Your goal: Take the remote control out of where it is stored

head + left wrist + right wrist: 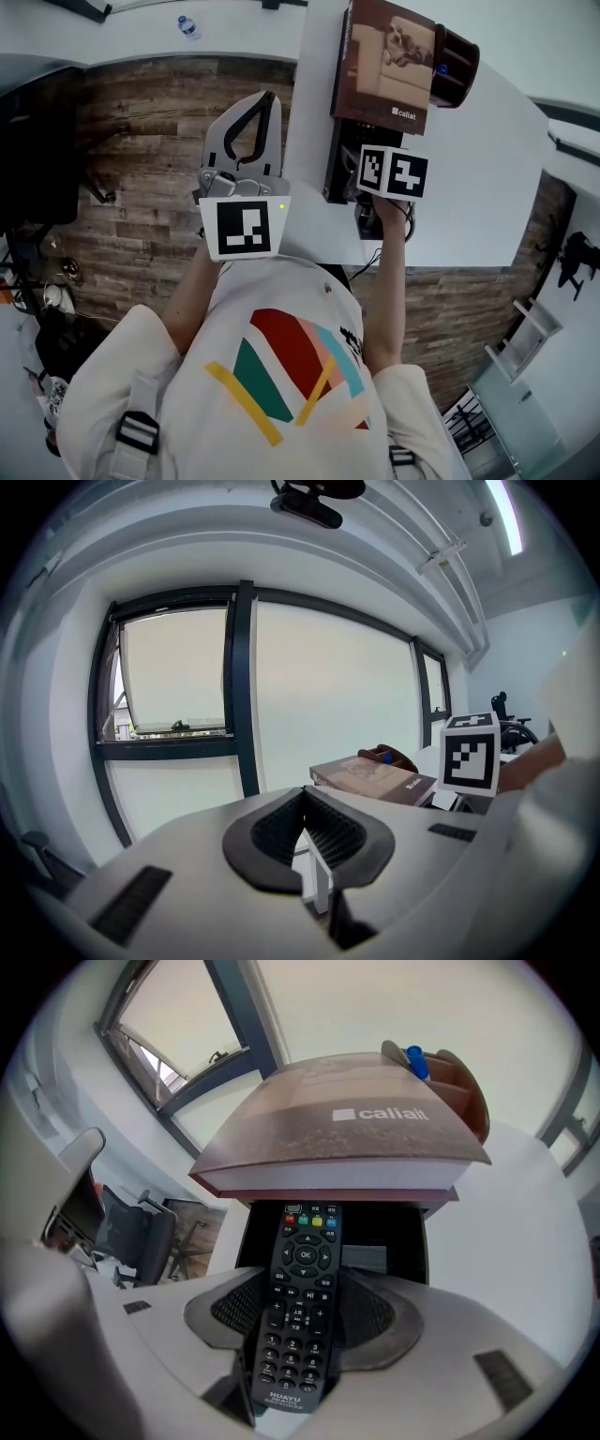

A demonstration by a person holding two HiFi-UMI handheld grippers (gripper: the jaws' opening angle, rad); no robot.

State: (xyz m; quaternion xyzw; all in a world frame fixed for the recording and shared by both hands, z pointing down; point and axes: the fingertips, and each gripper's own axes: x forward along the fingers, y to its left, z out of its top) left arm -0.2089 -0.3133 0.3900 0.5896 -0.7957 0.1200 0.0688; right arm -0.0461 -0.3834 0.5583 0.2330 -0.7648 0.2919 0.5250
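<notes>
Black remote control (pixel 298 1312), buttons up, lengthwise, far end apparently inside dark compartment (pixel 389 1225)

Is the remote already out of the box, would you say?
Not quite: the remote reaches the mouth of the box, under the book.

An office is indicated. A white rectangular desk (pixel 469 169) is set on a brown wood-plank floor (pixel 141 187). Tall dark-framed windows (pixel 239 686) are fitted along 1 wall. A black padded office chair (pixel 131 1232) is parked beside the desk, and a long ceiling strip light (pixel 502 513) is mounted overhead.
</notes>
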